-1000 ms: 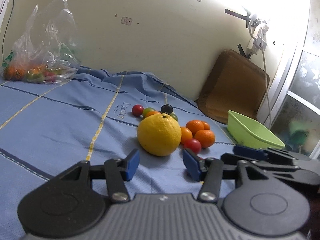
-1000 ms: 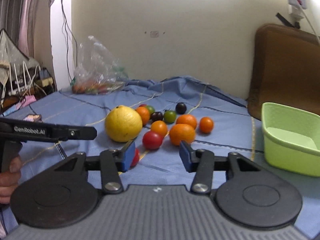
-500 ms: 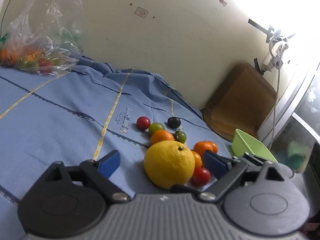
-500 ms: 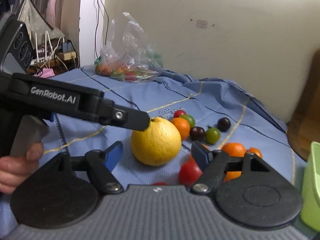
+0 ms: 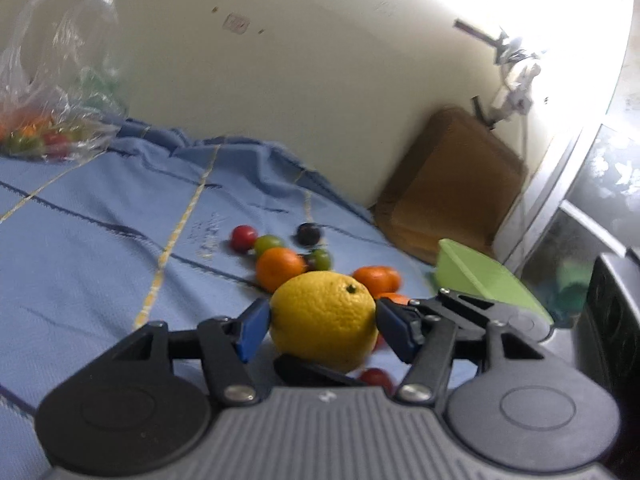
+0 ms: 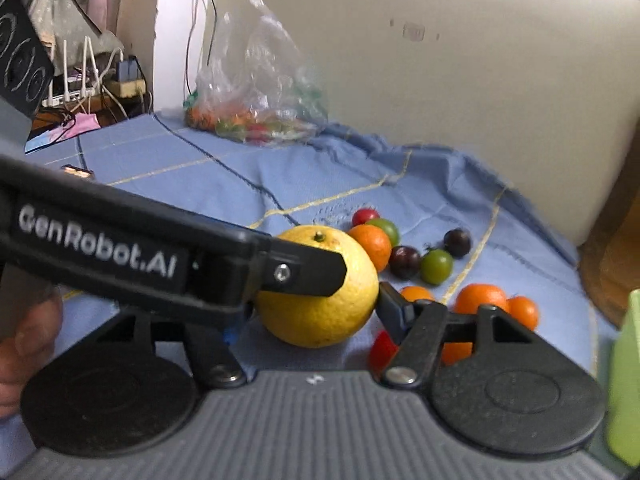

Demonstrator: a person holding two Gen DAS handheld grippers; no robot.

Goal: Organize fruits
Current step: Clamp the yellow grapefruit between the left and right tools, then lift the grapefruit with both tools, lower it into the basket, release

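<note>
Fingers, left gripper point(image 5: 322, 330): blue pads on either side of the big yellow citrus fruit point(image 5: 324, 322), jaws closing; both pads at or against the peel, though whether they press is not plain. Fingers, right gripper point(image 6: 310, 312): jaws closing round the same fruit point(image 6: 318, 286); the right pad point(image 6: 386, 306) touches the peel, while the left pad is hidden behind the left gripper's black finger.

Fruit location: on the blue cloth point(image 5: 80, 272), in front of the small oranges and tomatoes.

Change from half a second ago: left jaws stood much wider, clear of the fruit; right jaws were also a little wider.

View differences: left wrist view shows the green tub point(image 5: 488, 280), the brown board point(image 5: 452, 184) against the wall and the right gripper's fingers low beside the fruit. Right wrist view shows a person's hand point(image 6: 24, 356), the plastic bag point(image 6: 260, 92) of fruit and cluttered cables at far left.
</note>
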